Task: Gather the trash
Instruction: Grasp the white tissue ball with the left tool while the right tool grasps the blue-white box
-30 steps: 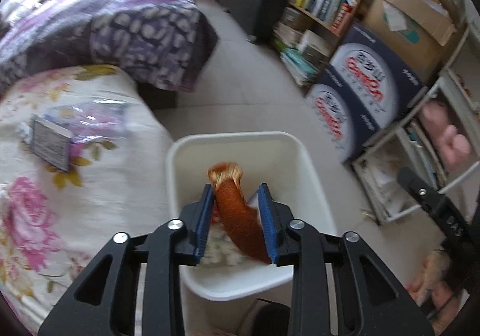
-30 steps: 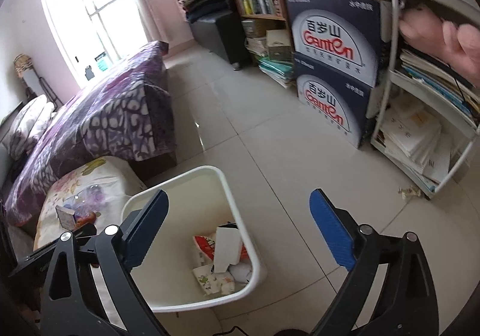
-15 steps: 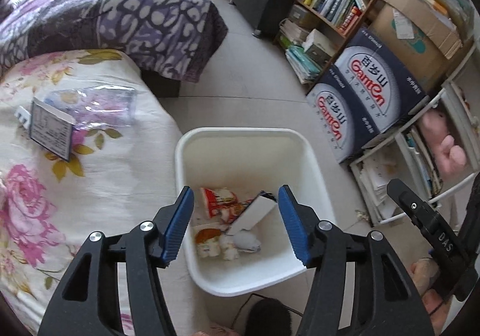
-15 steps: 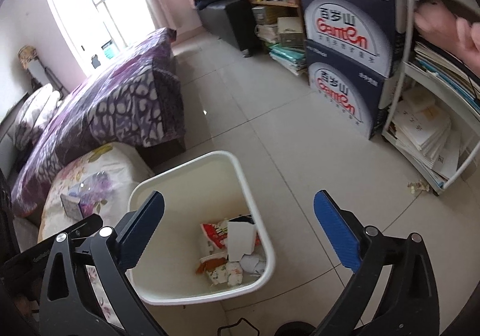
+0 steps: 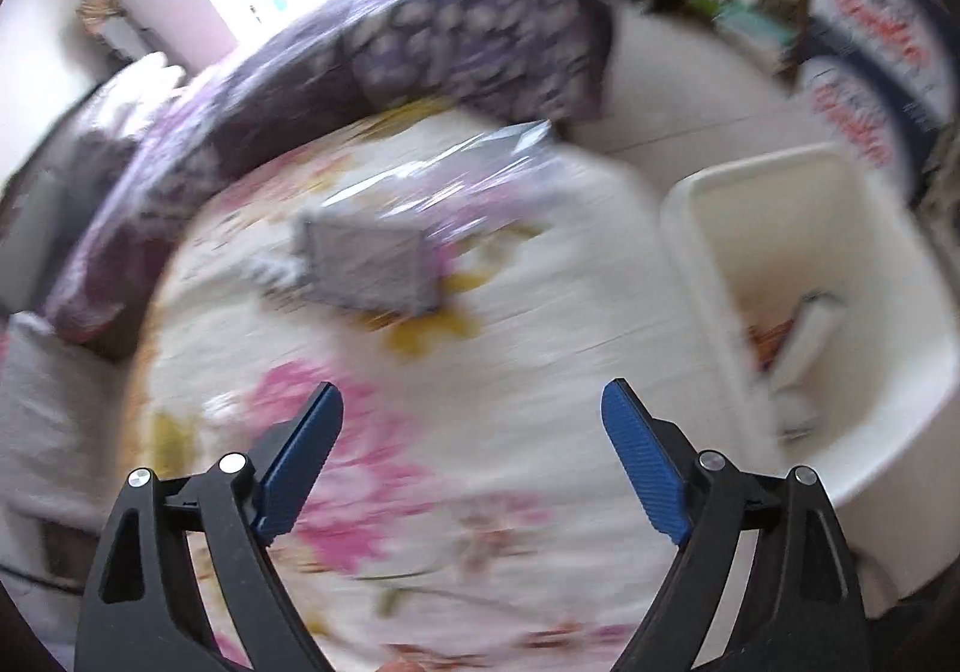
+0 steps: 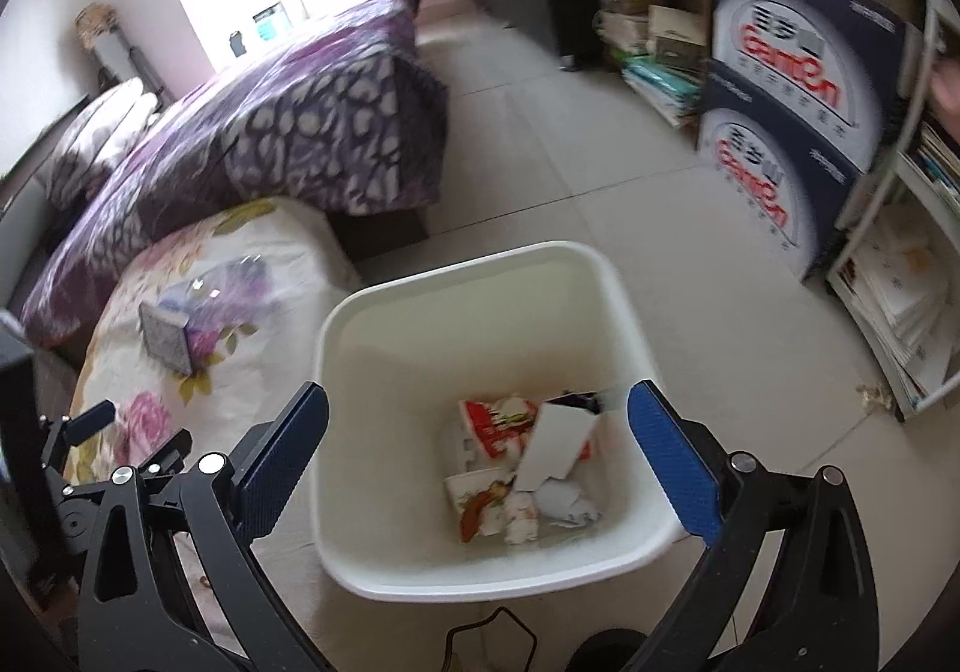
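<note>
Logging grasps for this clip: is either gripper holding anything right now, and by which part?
Nothing is held. The left gripper and right gripper both stand open and empty.

Left tongs (image 5: 471,456) dropped wrapper, opened, swung over bed (image 5: 510,372).

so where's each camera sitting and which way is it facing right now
Left wrist: on the left gripper, angled down at the floral bedspread, its small grey box and clear plastic bag; open blue-padded jaws show.
Right wrist: on the right gripper, looking down into the white trash bin; open jaws show, plus the left gripper's black frame at left.
Shared: bin, bedspread, grey box, purple quilt.
</note>
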A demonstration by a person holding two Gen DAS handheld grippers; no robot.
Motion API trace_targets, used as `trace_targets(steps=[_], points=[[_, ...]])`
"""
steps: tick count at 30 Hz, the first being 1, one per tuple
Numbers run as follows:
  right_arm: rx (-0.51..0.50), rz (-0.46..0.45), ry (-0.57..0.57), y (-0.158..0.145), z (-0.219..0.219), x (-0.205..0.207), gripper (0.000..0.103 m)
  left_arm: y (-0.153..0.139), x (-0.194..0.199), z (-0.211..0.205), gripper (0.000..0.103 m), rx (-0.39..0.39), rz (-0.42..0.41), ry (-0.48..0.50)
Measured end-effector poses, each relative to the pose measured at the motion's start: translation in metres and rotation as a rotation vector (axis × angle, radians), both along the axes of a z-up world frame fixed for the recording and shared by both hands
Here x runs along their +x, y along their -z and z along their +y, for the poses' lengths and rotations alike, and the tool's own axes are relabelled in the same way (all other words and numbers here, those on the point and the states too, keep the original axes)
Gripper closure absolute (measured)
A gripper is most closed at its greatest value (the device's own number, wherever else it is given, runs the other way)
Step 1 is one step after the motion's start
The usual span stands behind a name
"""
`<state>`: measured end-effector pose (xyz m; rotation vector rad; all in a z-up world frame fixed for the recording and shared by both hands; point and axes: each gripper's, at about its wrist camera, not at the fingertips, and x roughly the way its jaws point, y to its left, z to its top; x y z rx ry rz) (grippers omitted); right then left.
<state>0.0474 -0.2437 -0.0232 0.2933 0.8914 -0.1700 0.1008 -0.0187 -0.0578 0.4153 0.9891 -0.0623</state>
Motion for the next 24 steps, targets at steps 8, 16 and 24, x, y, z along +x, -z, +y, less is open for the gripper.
trace_targets(steps=[8, 16, 24], points=[[-0.029, 0.019, -0.129, 0.009, 0.058, 0.022, 0.007, 0.018, 0.031, 0.116, 0.017, -0.022, 0.03, -0.331], [-0.07, -0.04, -0.305, 0.014, 0.122, 0.041, 0.007, 0.028, 0.046, 0.19, 0.017, -0.172, 0.054, -0.52], [-0.102, -0.124, -0.57, 0.016, 0.189, 0.076, 0.007, 0.053, 0.061, 0.213, 0.034, -0.302, 0.105, -0.571]])
